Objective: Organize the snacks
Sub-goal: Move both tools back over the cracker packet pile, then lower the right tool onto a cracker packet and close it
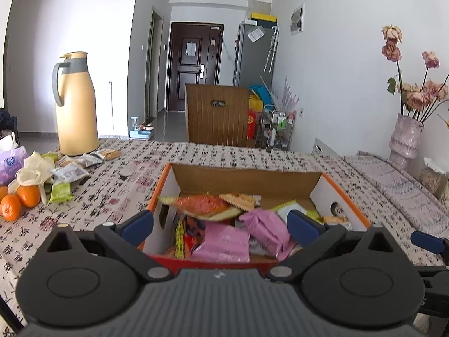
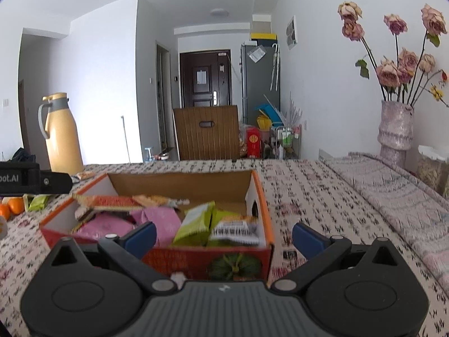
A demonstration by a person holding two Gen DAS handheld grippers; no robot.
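Both grippers sit nearest the lens: the left gripper (image 1: 221, 224) and right gripper (image 2: 224, 236) hang with jaws spread and nothing between them, at the near edge of the cardboard box (image 2: 262, 196). Inside the box lie mixed snack packets: pink packets (image 1: 224, 241), a green packet (image 2: 196, 221), a red-orange packet (image 1: 204, 205) and a barcoded packet (image 2: 235, 231), loosely heaped, not sorted. More loose packets (image 1: 70, 171) remain on the patterned tablecloth (image 1: 196, 154), well apart to the left, beside oranges (image 1: 19, 202) and in front of a yellow flask (image 1: 75, 106). Such foil packets are probably light, crinkly and slippery, with crushable contents; a gentle pinch at a sealed end seam seems safest.
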